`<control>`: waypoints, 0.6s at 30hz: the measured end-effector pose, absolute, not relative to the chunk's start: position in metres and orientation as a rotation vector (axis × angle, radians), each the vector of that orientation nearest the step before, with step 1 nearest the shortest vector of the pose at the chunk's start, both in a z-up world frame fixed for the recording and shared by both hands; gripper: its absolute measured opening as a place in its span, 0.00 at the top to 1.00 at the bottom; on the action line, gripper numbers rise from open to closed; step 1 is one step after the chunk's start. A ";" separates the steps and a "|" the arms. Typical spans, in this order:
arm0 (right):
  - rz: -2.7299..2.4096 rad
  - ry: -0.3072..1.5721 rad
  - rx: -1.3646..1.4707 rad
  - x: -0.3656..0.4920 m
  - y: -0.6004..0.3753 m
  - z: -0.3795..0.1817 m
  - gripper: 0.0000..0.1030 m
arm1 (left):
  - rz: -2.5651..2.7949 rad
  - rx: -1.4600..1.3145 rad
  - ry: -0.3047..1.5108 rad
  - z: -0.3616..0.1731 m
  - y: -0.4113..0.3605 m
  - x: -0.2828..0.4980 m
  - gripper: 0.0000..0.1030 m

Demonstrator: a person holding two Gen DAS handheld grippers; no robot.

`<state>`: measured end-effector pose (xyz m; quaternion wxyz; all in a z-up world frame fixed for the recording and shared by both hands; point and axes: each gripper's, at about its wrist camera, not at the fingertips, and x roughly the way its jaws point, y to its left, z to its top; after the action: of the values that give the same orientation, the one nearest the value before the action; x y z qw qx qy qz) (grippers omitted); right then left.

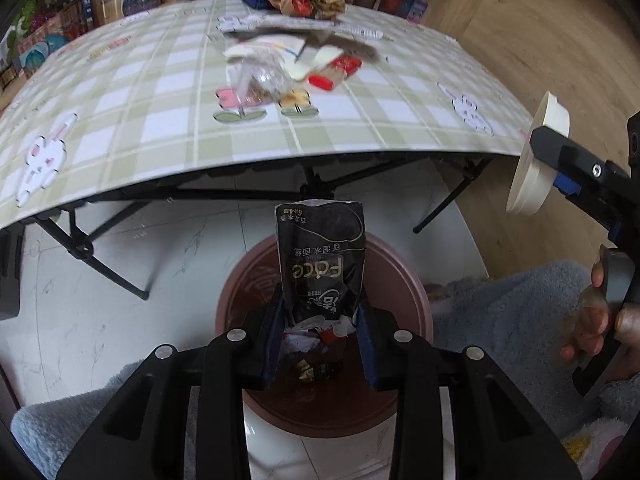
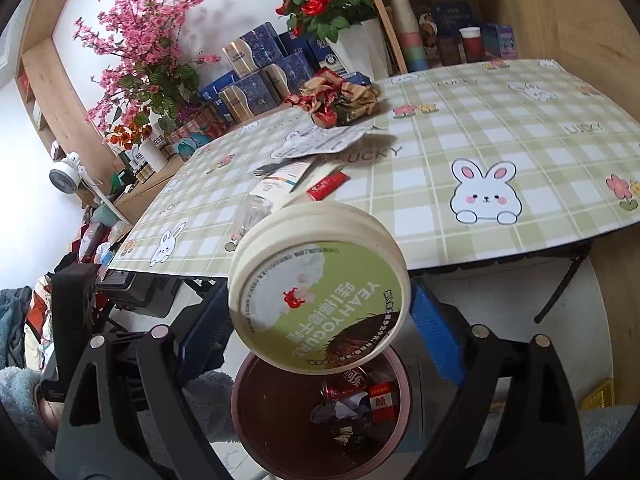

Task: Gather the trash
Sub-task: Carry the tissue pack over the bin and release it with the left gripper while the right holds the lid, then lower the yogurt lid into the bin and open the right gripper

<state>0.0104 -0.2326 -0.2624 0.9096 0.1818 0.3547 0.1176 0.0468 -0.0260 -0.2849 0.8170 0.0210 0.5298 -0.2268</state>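
My left gripper [image 1: 320, 320] is shut on a black tissue packet [image 1: 322, 260] and holds it above the brown bin [image 1: 404, 280], which has several bits of trash inside. My right gripper [image 2: 320, 312] is shut on a round cream yogurt tub [image 2: 320, 288] with a green label, held above the same bin [image 2: 248, 412]. The tub and right gripper also show at the right edge of the left wrist view [image 1: 538, 156]. More trash lies on the checked table: a red wrapper [image 1: 334, 74], clear plastic [image 1: 260, 78], white papers [image 2: 320, 142] and crumpled red-brown paper [image 2: 336, 98].
The folding table [image 1: 160, 120] has its front edge just above the bin, with black legs [image 1: 104, 264] below. Boxes and flower vases [image 2: 352, 36] stand behind it. A blue fluffy blanket [image 1: 520, 312] lies beside the bin on the white tile floor.
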 end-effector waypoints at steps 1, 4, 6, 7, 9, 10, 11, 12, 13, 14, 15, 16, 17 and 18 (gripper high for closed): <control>0.239 0.731 0.381 0.011 -0.234 -0.263 0.15 | -0.487 0.049 1.141 -0.288 -0.029 0.047 0.68; 0.228 0.730 0.401 0.012 -0.240 -0.266 0.15 | -0.519 0.082 1.158 -0.296 -0.041 0.046 0.63; 0.223 0.731 0.410 0.012 -0.243 -0.268 0.15 | -0.553 0.080 1.155 -0.297 -0.047 0.047 0.50; 0.220 0.733 0.415 0.011 -0.245 -0.268 0.15 | -0.565 0.080 1.148 -0.296 -0.049 0.047 0.44; 0.215 0.734 0.416 0.011 -0.247 -0.269 0.15 | -0.554 0.082 1.105 -0.288 -0.050 0.046 0.24; 0.212 0.735 0.416 0.010 -0.247 -0.269 0.15 | -0.545 0.073 1.075 -0.283 -0.049 0.046 0.23; 0.209 0.736 0.416 0.009 -0.247 -0.269 0.15 | -0.535 0.058 1.044 -0.276 -0.045 0.046 0.19; 0.206 0.738 0.416 0.009 -0.247 -0.269 0.15 | -0.522 0.045 1.023 -0.271 -0.041 0.047 0.14; 0.205 0.739 0.416 0.008 -0.246 -0.269 0.15 | -0.508 0.037 1.007 -0.266 -0.038 0.047 0.13; 0.204 0.740 0.413 0.007 -0.245 -0.268 0.15 | -0.477 0.025 0.979 -0.258 -0.032 0.048 0.11; 0.202 0.742 0.408 0.006 -0.243 -0.267 0.15 | -0.449 0.017 0.959 -0.252 -0.026 0.047 0.07; 0.202 0.743 0.403 0.006 -0.241 -0.267 0.15 | -0.407 0.007 0.932 -0.244 -0.018 0.047 0.06; 0.203 0.746 0.395 0.006 -0.239 -0.267 0.15 | -0.384 -0.004 0.911 -0.237 -0.012 0.046 0.06; 0.204 0.749 0.389 0.006 -0.236 -0.266 0.15 | -0.366 -0.018 0.888 -0.231 -0.006 0.045 0.06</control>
<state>0.0056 -0.2364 -0.2662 0.9072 0.1885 0.3629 0.0990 0.0450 -0.0061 -0.2305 0.8867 -0.0084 0.4273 -0.1760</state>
